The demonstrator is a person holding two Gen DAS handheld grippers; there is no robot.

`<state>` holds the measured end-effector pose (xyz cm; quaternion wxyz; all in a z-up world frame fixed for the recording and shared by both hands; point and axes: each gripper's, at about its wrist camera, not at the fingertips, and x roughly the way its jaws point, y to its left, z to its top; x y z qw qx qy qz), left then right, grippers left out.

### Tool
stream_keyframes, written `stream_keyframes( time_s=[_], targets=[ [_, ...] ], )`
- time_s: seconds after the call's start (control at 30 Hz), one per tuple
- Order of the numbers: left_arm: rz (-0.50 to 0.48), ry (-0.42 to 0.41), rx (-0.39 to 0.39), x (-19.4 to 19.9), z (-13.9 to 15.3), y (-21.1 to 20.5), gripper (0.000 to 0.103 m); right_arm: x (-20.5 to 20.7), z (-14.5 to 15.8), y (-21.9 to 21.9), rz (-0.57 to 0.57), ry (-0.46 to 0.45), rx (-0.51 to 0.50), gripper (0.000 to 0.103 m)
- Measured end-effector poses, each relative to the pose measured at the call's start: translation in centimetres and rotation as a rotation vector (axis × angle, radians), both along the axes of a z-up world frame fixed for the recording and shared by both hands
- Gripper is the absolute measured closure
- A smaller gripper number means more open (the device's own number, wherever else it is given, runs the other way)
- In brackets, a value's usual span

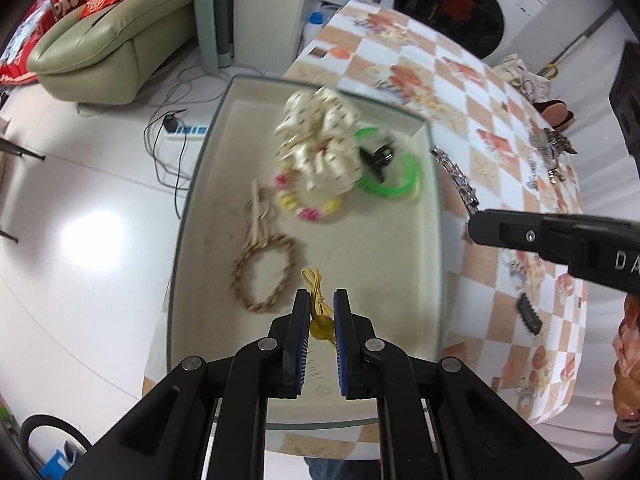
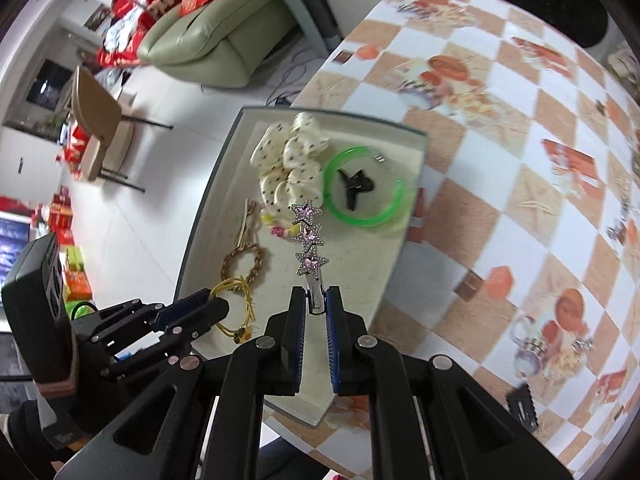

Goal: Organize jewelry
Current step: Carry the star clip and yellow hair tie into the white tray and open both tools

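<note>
One glass-edged tray on checkered tablecloth; green sofa behind.

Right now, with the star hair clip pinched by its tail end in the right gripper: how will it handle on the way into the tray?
Probably rigid: the star hair clip stands straight out from the right gripper without sagging. It may pivot, since only its bare metal end sits between the pads. The stones look snag-prone near the cream scrunchie in the tray.

Motion blur smears the cream scrunchie and bead bracelet at twelve o'clock in the left view. The small jewelry pile at two o'clock is too tiny to identify. The right gripper is cut off at three o'clock.
</note>
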<state>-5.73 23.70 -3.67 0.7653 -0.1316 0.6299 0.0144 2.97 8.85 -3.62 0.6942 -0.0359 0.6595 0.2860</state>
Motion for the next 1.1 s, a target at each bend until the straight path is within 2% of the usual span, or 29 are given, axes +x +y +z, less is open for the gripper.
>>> stream_keyframes(
  time_s=[0.23, 0.53, 0.77, 0.93, 0.97, 1.03, 1.07, 1.1],
  targets=[
    [0.020, 0.043, 0.051, -0.7, -2.8, 1.1, 0.087, 0.3, -3.4, 2.0, 0.018, 0.048, -0.043, 0.092],
    [-0.021, 0.110, 0.116, -0.8, -5.2, 0.8, 0.087, 0.3, -6.9, 2.7, 0.000, 0.080, -0.096, 0.092],
    [-0.042, 0.141, 0.146, -0.4, -6.0, 0.5, 0.087, 0.5, -9.0, 2.7, -0.019, 0.096, -0.124, 0.092],
    [-0.069, 0.150, 0.178, -0.4, -6.0, 0.1, 0.087, 0.7, -9.3, 2.5, -0.032, 0.106, -0.122, 0.091],
    [-0.069, 0.152, 0.182, -0.4, -6.0, 0.0, 0.087, 0.7, -9.2, 2.4, -0.032, 0.112, -0.114, 0.088],
    [-0.063, 0.162, 0.185, -0.2, -6.0, -0.4, 0.087, 0.8, -9.1, 2.2, -0.034, 0.113, -0.106, 0.070],
    [-0.054, 0.168, 0.181, -0.1, -5.9, -0.3, 0.087, 0.9, -8.8, 2.2, -0.037, 0.105, -0.106, 0.052],
    [-0.045, 0.169, 0.177, -0.1, -5.8, -0.2, 0.087, 0.9, -8.5, 2.0, -0.041, 0.100, -0.095, 0.047]
  ],
)
